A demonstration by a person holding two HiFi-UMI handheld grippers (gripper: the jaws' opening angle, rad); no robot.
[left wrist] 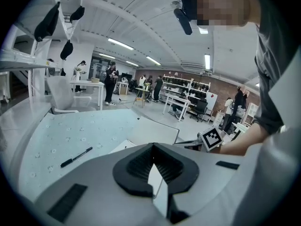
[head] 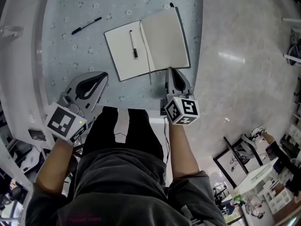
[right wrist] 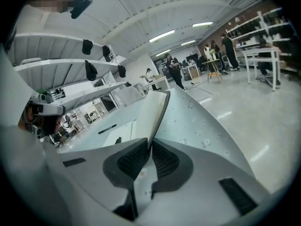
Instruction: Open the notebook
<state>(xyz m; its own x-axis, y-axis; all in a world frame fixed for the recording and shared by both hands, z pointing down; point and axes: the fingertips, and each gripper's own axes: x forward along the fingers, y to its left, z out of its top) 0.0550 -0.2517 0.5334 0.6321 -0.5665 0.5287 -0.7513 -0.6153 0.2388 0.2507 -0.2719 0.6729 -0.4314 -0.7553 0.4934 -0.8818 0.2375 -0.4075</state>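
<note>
The notebook (head: 141, 46) lies open on the table, white pages up, with a short black pen (head: 134, 45) resting on its left page. The right leaf (right wrist: 153, 109) stands tilted up off the table. My right gripper (head: 169, 70) is at its near edge, and in the right gripper view its pads (right wrist: 136, 159) are closed on that thin leaf. My left gripper (head: 104, 75) hovers at the near left of the notebook, apart from it. Its tips (left wrist: 151, 147) meet with nothing between them.
A second black pen (head: 86, 26) lies loose on the pale patterned tablecloth (head: 70, 60), far left of the notebook. A white shelf unit (head: 19, 55) borders the table's left side. The table's right edge (head: 202, 41) drops to the shiny floor. The person's legs are at the near edge.
</note>
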